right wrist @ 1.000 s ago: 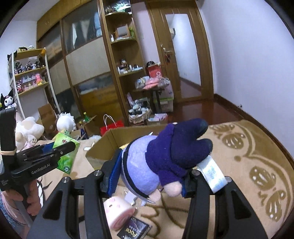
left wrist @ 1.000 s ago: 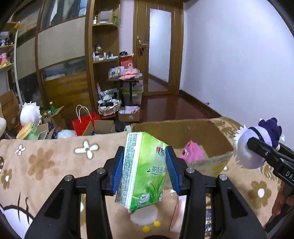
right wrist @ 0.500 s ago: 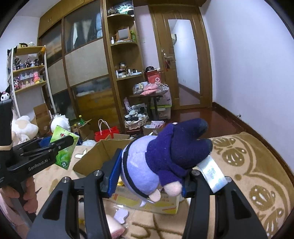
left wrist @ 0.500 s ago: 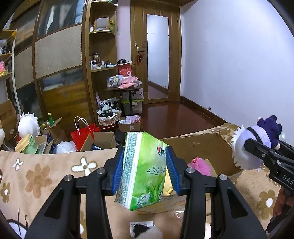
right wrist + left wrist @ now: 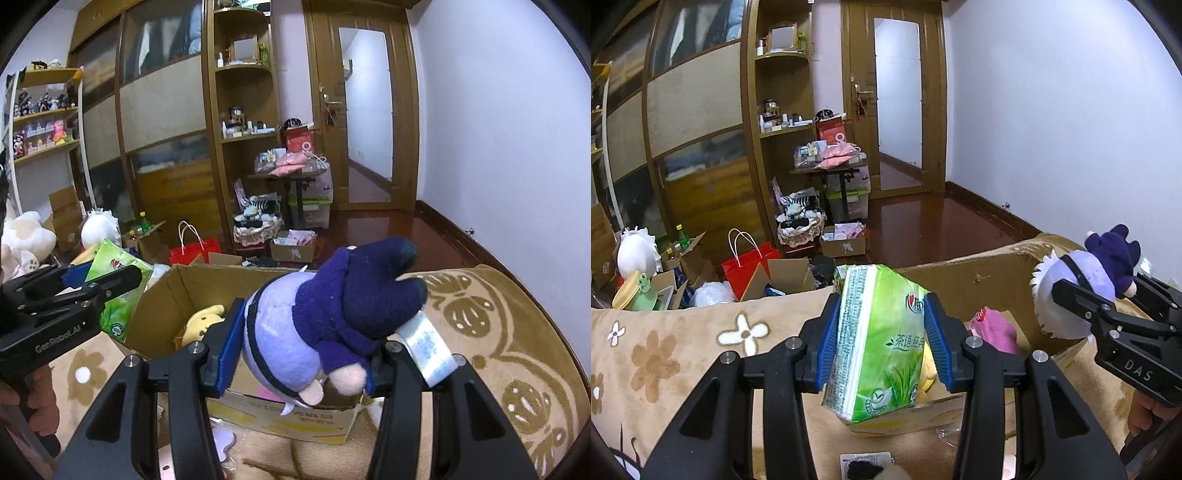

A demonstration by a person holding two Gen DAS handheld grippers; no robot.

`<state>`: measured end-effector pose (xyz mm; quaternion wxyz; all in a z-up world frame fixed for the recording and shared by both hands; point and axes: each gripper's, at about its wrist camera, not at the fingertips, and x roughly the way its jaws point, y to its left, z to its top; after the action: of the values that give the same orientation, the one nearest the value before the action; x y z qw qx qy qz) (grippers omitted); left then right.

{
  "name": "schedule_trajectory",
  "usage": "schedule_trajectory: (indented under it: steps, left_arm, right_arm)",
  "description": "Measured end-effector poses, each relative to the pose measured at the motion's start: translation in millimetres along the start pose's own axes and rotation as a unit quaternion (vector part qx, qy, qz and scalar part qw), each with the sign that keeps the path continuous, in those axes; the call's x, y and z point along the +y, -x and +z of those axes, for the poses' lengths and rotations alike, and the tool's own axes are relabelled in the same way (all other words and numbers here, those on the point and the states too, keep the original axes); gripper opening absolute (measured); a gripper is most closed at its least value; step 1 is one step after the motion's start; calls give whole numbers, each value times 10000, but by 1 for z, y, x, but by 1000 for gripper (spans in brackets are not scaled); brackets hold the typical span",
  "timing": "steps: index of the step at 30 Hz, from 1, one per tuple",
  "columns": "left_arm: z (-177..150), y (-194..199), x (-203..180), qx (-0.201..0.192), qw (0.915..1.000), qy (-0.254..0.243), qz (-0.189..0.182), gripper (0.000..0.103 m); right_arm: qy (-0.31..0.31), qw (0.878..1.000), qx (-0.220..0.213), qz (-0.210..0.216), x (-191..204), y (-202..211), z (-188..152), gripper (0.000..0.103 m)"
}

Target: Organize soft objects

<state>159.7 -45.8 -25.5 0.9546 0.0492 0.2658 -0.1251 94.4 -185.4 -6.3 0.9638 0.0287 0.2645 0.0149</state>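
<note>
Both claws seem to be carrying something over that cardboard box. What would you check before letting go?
1. Left gripper grips the green tissue pack: ok, both blue pads press its sides.
2. Right gripper grips the purple plush doll: ok, squeezed between the fingers.
3. Cardboard box is open: ok, flaps up.
4. Room inside the box: cannot tell; a yellow plush and a pink plush already lie there, the rest is hidden.
5. Both items are over the opening: cannot tell from these angles.
6. Grippers are apart from each other: ok, a gap shows between them.
</note>
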Motion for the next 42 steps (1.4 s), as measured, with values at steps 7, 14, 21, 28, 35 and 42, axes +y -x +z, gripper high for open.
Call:
schedule_trajectory:
  steps: [7,14,21,28,35,42]
  left_arm:
    - [-4,-4,-1,101,9999,-45,-18,43]
    - [-3,-7,-1,124,9998,10,-125,43]
    - [-2,-5,-11,31,9994,-119,-332,43]
    - [-8,-14,-16,216,9992,-212,-262,48]
    - [-9,-24,-6,456,9985,18,-306,64]
    - [-10,-18,0,488,9986,90,-202,79]
  right_arm:
    - [-55,9999,119,-12,1,-10,-1,55]
    - [-26,9996,195,205,5,-18,-3,55]
    - [-43,9993,147,333,9,-23,-5,57]
    - [-278,9980,366,440,1,-35,-13,58]
    - [-537,9961,394,575,-8,-37,-16,77]
    - [-661,9955,380,570,-13,-27,-16,87]
